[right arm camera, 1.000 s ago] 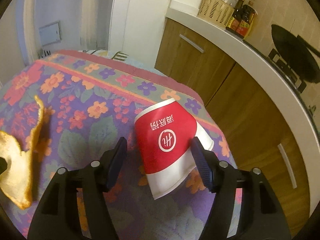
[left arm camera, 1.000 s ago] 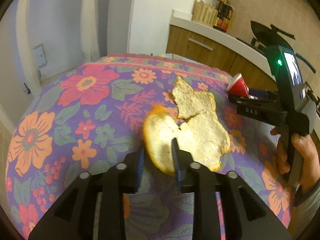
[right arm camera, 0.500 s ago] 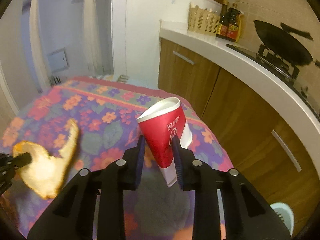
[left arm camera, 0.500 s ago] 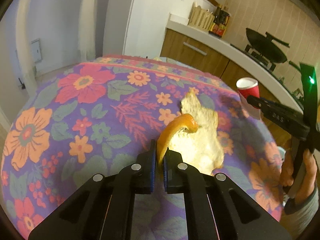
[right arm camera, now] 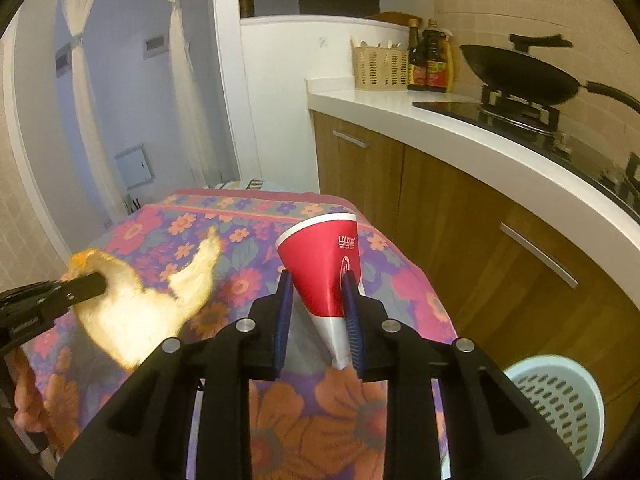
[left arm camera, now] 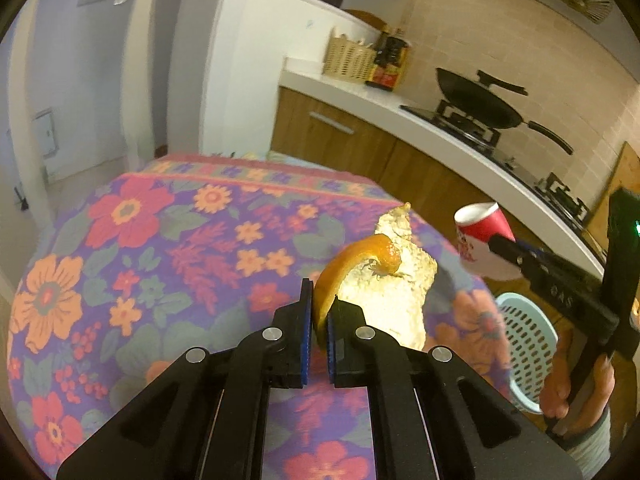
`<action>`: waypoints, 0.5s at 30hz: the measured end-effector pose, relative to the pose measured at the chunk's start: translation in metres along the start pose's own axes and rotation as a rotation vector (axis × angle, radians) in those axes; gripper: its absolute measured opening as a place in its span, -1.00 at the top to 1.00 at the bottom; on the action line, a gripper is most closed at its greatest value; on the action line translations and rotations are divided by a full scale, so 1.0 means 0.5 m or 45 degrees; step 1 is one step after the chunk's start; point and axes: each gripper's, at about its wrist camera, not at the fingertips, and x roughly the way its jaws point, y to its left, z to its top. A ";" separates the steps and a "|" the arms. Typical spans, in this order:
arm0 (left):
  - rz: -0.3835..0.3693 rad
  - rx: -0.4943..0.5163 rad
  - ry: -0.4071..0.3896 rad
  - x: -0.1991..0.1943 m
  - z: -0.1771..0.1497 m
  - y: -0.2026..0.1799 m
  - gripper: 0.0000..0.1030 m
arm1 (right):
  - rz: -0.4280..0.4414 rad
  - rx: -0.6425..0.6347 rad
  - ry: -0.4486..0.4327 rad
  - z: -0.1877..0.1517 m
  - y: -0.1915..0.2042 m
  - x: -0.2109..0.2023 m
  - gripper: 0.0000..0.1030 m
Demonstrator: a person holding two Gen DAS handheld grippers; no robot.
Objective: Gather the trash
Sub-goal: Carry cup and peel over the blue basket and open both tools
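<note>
My left gripper (left arm camera: 318, 316) is shut on a large orange peel (left arm camera: 384, 292), pith side showing, and holds it above the flowered table (left arm camera: 132, 248). The peel also shows at the left of the right wrist view (right arm camera: 136, 312). My right gripper (right arm camera: 316, 300) is shut on a squashed red paper cup (right arm camera: 326, 264) and holds it above the table's right edge. The cup also shows in the left wrist view (left arm camera: 480, 240), to the right of the peel.
A pale blue perforated waste basket (right arm camera: 560, 404) stands on the floor at the table's right, also in the left wrist view (left arm camera: 524, 344). Wooden cabinets (right arm camera: 460, 232) with a white counter, a wok (right arm camera: 520, 72) and bottles run along the right.
Both grippers closed on their items, the left on the peel and the right on the cup, and lifted them off the table. Both have moved right, bringing the basket into view.
</note>
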 end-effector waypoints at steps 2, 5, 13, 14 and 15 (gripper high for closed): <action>-0.018 0.025 0.001 -0.001 0.010 -0.024 0.93 | -0.008 0.021 -0.025 -0.009 -0.016 -0.029 0.58; -0.060 0.098 0.008 0.000 0.028 -0.079 0.93 | -0.024 0.069 -0.062 -0.022 -0.052 -0.078 0.58; -0.207 0.355 0.093 0.056 0.047 -0.299 0.93 | -0.175 0.273 -0.096 -0.104 -0.217 -0.199 0.58; -0.225 0.390 0.111 0.070 0.044 -0.332 0.92 | -0.197 0.296 -0.091 -0.117 -0.236 -0.210 0.58; -0.237 0.421 0.126 0.082 0.040 -0.361 0.92 | -0.222 0.323 -0.085 -0.133 -0.257 -0.221 0.58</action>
